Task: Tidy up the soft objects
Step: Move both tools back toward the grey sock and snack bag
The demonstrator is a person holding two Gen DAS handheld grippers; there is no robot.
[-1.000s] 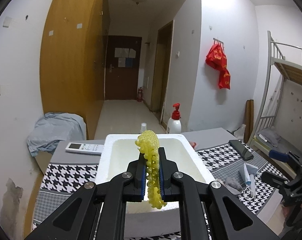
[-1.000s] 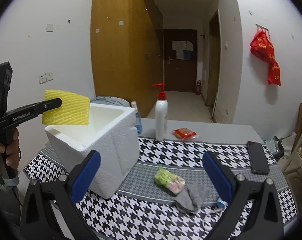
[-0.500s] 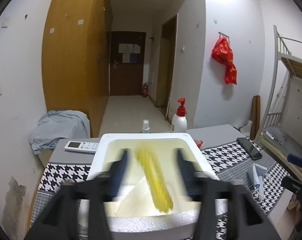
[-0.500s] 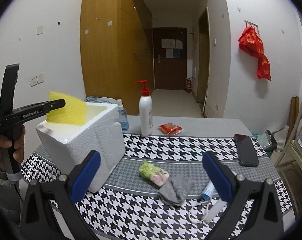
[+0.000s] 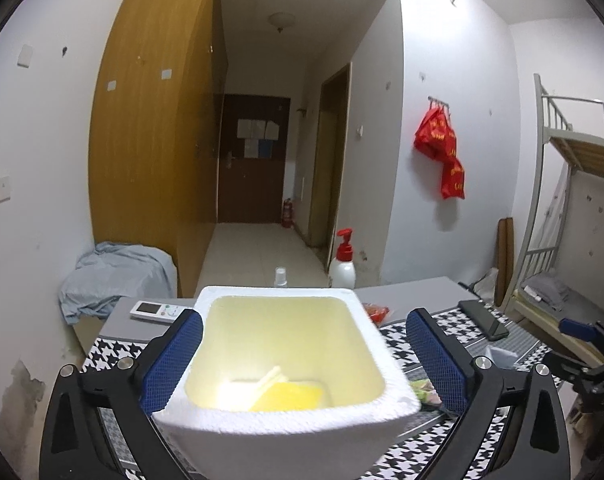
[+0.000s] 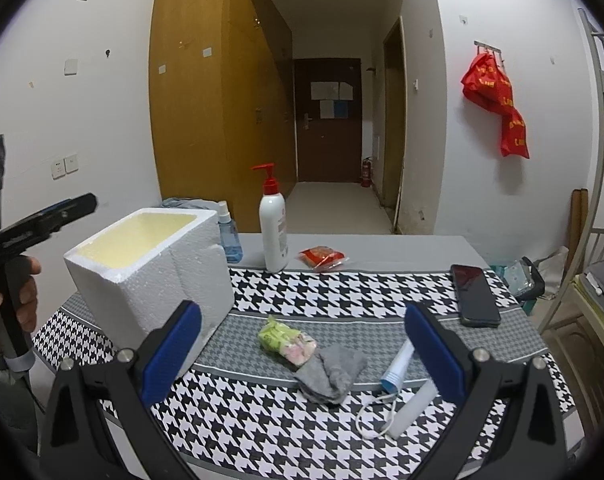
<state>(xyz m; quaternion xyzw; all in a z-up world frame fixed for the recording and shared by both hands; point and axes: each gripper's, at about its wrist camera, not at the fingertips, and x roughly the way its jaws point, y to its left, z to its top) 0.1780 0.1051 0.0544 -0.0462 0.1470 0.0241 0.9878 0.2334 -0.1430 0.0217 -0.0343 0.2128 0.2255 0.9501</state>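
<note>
Jaws on my left gripper (image 5: 303, 358) have just been opening and now stand wide apart with nothing between them, straddling the white foam box (image 5: 286, 420). Below and between them, the yellow foam net (image 5: 288, 396) lies on the box floor. My right gripper (image 6: 302, 350) also has its jaws spread, empty; ahead of them on the worktop (image 6: 361, 292) lie a grey sock (image 6: 329, 374) and a green packet (image 6: 286, 340), touching.

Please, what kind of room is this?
Probably a dormitory room: a metal bunk bed stands by the wall, a wooden wardrobe lines the corridor to the door.
</note>
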